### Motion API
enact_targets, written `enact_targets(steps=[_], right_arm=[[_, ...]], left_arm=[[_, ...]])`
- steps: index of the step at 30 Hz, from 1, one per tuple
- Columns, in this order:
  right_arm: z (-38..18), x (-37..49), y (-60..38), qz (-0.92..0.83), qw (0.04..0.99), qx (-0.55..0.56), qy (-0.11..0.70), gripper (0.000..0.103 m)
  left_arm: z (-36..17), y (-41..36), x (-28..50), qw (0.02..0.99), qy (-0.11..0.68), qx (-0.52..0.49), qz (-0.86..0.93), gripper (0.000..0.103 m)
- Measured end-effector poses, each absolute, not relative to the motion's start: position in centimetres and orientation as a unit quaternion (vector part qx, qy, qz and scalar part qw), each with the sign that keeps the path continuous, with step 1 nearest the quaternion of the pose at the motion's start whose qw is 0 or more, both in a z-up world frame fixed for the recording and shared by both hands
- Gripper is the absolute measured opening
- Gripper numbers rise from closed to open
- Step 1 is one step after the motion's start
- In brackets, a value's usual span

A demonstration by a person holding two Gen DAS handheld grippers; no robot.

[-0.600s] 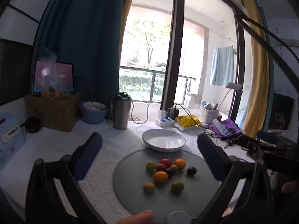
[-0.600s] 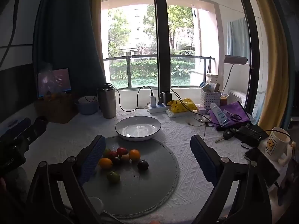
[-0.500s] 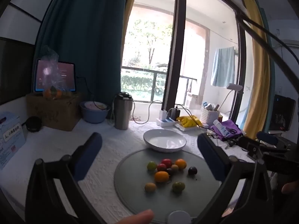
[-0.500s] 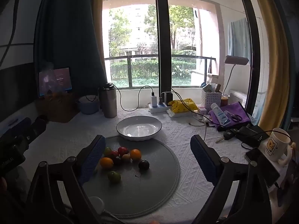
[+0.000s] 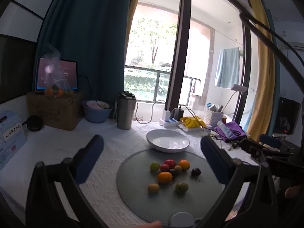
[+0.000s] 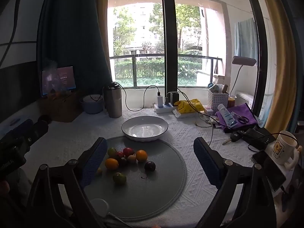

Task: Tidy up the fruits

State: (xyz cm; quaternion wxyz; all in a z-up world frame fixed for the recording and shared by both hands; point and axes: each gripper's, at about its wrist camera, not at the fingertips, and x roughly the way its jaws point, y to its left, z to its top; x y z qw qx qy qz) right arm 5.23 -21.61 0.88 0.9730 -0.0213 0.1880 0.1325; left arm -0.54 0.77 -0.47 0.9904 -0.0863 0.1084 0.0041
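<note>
Several small fruits lie on a round grey mat: an orange one, a second orange one, red ones, green ones, a dark plum and a yellow one. An empty white bowl stands just behind the mat. My left gripper is open and empty above the mat's near side. My right gripper is open and empty above the mat.
Behind the bowl stand a steel tumbler, a blue bowl, a cardboard box and a power strip with cables. At the right lie a purple cloth, keys, a mug and a phone.
Both views have shifted only slightly; the mat and fruits sit a little further right in each view. Both grippers stay open and no fruit has moved.
</note>
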Motion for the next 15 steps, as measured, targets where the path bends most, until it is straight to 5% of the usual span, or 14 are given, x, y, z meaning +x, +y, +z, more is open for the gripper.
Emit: enact_targets(steps=[15], right_arm=[[0.58, 5.5, -21.79, 0.131, 0.971, -0.017, 0.198, 0.094]], left_arm=[[-0.84, 0.96, -0.5, 0.99, 0.113, -0.087, 0.001, 0.103]])
